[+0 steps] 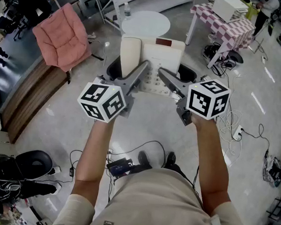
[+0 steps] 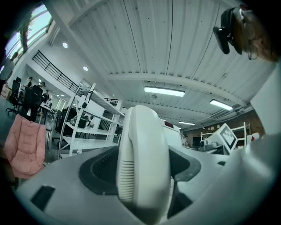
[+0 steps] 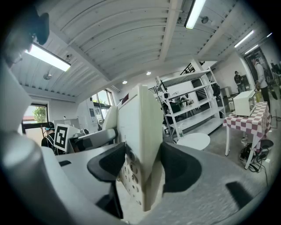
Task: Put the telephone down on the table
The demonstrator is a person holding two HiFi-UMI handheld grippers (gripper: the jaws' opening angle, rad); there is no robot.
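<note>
Telephone held in air, short of round table

Pink jacket sits left, checkered table right, cables on the floor. 2 grippers clamp the telephone, jaws wide: left gripper around its handset, right gripper on its right edge.

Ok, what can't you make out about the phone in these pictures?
Head view: the left gripper and right gripper cover most of the phone's keys; its underside faces away.
Right gripper view: key labels too small to read.
Left gripper view: the handset hides most of the phone's body.
</note>
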